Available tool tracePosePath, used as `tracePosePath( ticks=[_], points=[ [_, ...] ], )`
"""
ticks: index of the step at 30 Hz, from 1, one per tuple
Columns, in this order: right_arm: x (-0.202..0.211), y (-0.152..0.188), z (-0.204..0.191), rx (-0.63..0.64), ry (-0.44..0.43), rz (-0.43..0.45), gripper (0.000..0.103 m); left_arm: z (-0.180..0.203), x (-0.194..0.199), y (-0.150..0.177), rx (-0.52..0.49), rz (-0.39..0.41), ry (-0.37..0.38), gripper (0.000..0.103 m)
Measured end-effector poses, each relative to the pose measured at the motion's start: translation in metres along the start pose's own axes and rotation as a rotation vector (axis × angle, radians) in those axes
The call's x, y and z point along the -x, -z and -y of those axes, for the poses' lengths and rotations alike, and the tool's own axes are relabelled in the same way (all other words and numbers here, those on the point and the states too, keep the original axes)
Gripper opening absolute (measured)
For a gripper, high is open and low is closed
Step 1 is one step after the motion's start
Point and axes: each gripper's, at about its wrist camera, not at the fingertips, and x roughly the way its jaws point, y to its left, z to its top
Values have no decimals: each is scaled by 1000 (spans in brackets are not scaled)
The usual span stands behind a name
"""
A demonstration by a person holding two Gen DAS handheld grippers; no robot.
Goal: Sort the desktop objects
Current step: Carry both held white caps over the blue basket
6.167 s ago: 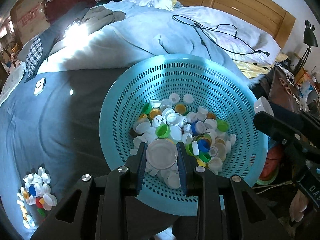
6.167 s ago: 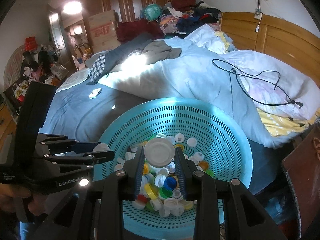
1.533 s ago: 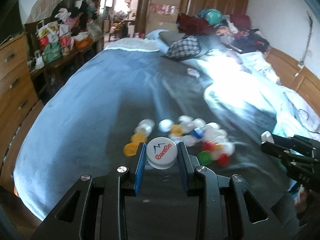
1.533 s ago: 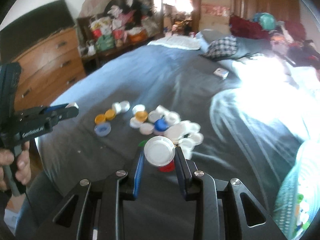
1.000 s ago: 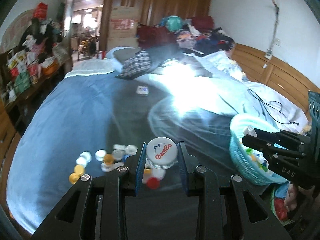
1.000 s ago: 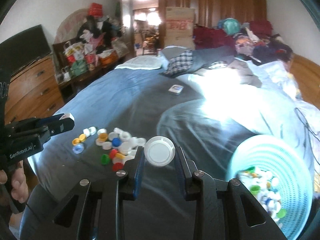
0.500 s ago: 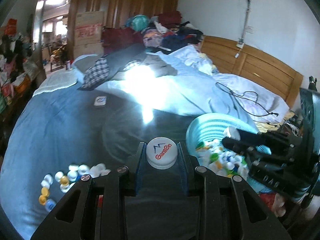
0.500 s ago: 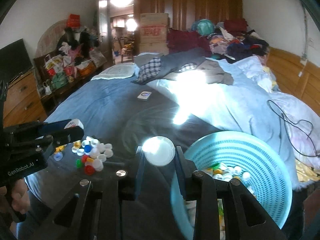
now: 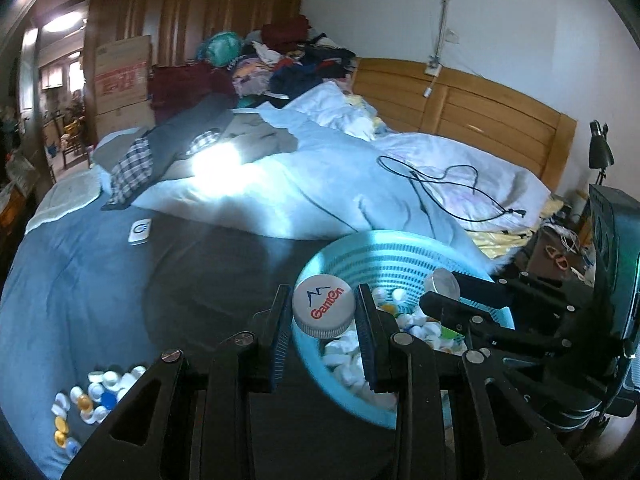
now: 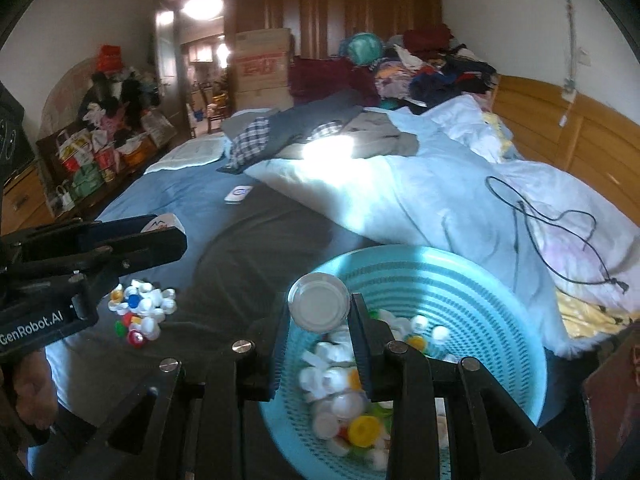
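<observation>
My left gripper (image 9: pixel 324 320) is matte black plastic, its two long fingers lined inside with ribbed blue pads (image 9: pixel 283 330). Round silver screws (image 9: pixel 172 357) stud its angular, cut-out arms. My right gripper (image 10: pixel 319 320) is built the same way. Seen from the right wrist, the left one's side carries white "GenRobot.AI" lettering (image 10: pixel 30 330), and bare skin of my left hand (image 10: pixel 34 396) shows beneath it.
</observation>
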Motion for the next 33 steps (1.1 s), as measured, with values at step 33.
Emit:
tracePosePath(
  ticks=[33],
  points=[
    [-24,22,88,-134,0,-124,32,71,-91,-6,-66,-266,84,26]
  ],
)
